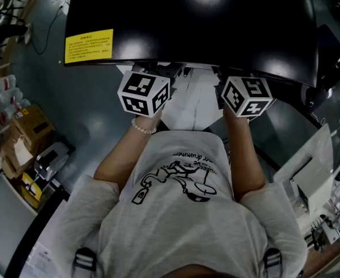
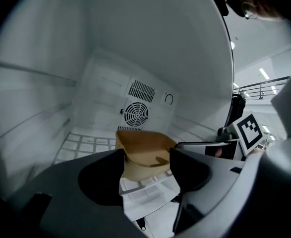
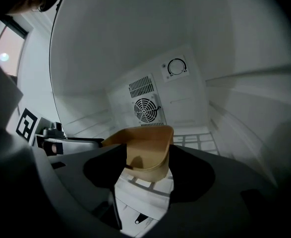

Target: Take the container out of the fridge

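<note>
A tan open-topped container (image 2: 144,151) sits between both pairs of jaws inside the white fridge, just over the wire shelf (image 2: 81,144). My left gripper (image 2: 146,166) is shut on its near side. From the other side, my right gripper (image 3: 144,168) is shut on the same container (image 3: 148,147), which leans a little. In the head view only the left marker cube (image 1: 143,93) and the right marker cube (image 1: 247,95) show. The jaws and the container are hidden there under the black fridge top (image 1: 193,22).
The fridge back wall carries a round fan grille (image 2: 137,114) and a dial (image 3: 176,67). A yellow label (image 1: 88,45) sits on the fridge top. Cardboard boxes (image 1: 28,126) stand on the floor at the left, white equipment (image 1: 309,172) at the right.
</note>
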A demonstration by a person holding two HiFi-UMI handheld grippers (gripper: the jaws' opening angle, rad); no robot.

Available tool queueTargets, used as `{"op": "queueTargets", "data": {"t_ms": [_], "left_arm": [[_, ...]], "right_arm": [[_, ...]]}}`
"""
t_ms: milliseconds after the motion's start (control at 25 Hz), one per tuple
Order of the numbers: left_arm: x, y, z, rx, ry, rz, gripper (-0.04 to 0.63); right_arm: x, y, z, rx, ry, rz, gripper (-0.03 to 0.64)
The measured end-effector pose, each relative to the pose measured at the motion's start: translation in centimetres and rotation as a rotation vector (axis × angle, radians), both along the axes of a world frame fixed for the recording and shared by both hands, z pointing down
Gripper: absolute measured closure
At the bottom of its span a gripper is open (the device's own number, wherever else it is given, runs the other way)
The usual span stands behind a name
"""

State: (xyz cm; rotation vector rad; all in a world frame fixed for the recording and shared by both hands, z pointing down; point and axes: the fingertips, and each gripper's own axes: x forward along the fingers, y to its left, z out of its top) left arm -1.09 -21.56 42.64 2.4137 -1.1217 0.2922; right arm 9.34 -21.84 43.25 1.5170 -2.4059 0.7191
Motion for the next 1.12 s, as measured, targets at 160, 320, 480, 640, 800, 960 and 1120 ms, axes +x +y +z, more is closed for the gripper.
{"op": "queueTargets", "data": {"t_ms": [160, 320, 480, 640, 800, 960, 1120], "left_arm": [[0.0, 0.5, -0.3, 0.009, -0.004, -0.001, 0.298], [0.1, 1.2, -0.6, 0.017, -0.006, 0.0, 0.298], [0.2, 1.9, -1.1, 0.023, -0.006, -0.001, 0.298], [0.1, 2.5, -1.2, 0.023, -0.003, -0.003, 0.298], [0.1, 3.0, -1.5, 0.025, 0.001, -0.005, 0.298], [-0.1, 3.4, -2.0, 0.029, 0.003, -0.008, 0.298], [-0.3, 3.6, -2.7, 0.038, 0.007, -0.013, 0.298]], "right_arm": [[0.0, 0.5, -0.3, 0.006, 0.001, -0.001, 0.36], [0.0, 1.1, -0.5, 0.009, 0.002, -0.001, 0.36], [0.1, 1.8, -1.0, 0.012, 0.004, -0.002, 0.36], [0.0, 2.4, -1.0, 0.013, 0.005, -0.004, 0.36], [0.0, 2.9, -1.4, 0.014, 0.004, -0.006, 0.36], [-0.2, 3.4, -1.8, 0.017, 0.002, -0.01, 0.36], [-0.5, 3.9, -2.4, 0.021, 0.002, -0.014, 0.36]]}}
